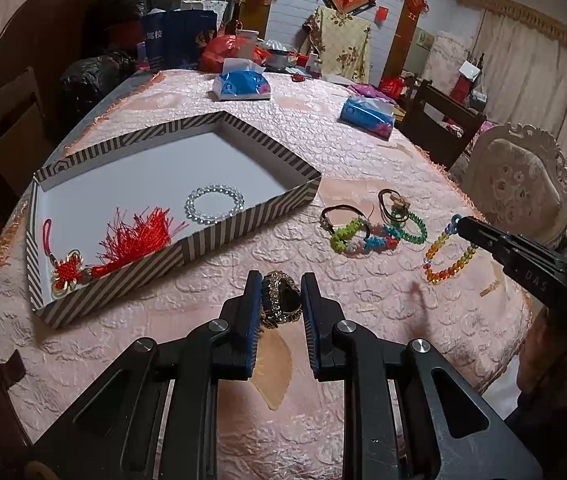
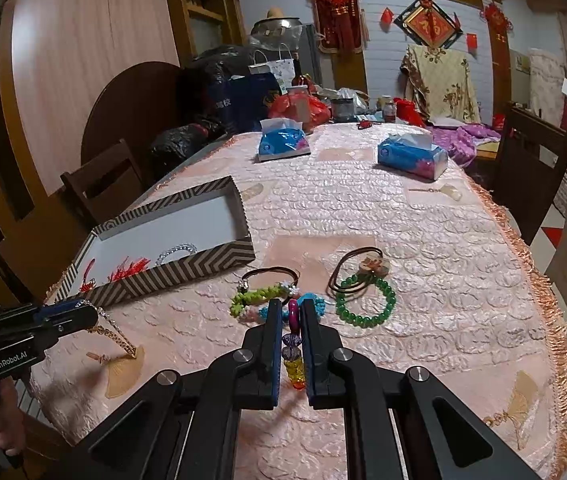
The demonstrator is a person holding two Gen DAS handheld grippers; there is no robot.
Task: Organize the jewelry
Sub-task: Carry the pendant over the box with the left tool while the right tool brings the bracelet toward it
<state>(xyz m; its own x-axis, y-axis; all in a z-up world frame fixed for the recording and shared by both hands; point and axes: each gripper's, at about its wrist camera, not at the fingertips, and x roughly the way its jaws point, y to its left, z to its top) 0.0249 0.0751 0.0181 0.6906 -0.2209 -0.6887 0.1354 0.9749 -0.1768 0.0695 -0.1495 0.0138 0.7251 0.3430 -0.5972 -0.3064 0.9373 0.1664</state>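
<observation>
The left wrist view shows a gold, stone-set bracelet (image 1: 281, 298) pinched between the narrow jaws of the left gripper (image 1: 282, 300), just above the pink quilted tablecloth (image 1: 363, 152) and near the striped tray (image 1: 251, 220) that holds a clear bead bracelet (image 1: 214, 203) and a red tasselled knot (image 1: 123, 240). In the right wrist view the right gripper (image 2: 292, 334) is clamped on a rainbow bead bracelet (image 2: 294, 360). Beyond it lie a green bead bracelet (image 2: 365, 300) and other beaded bands (image 2: 261, 296).
</observation>
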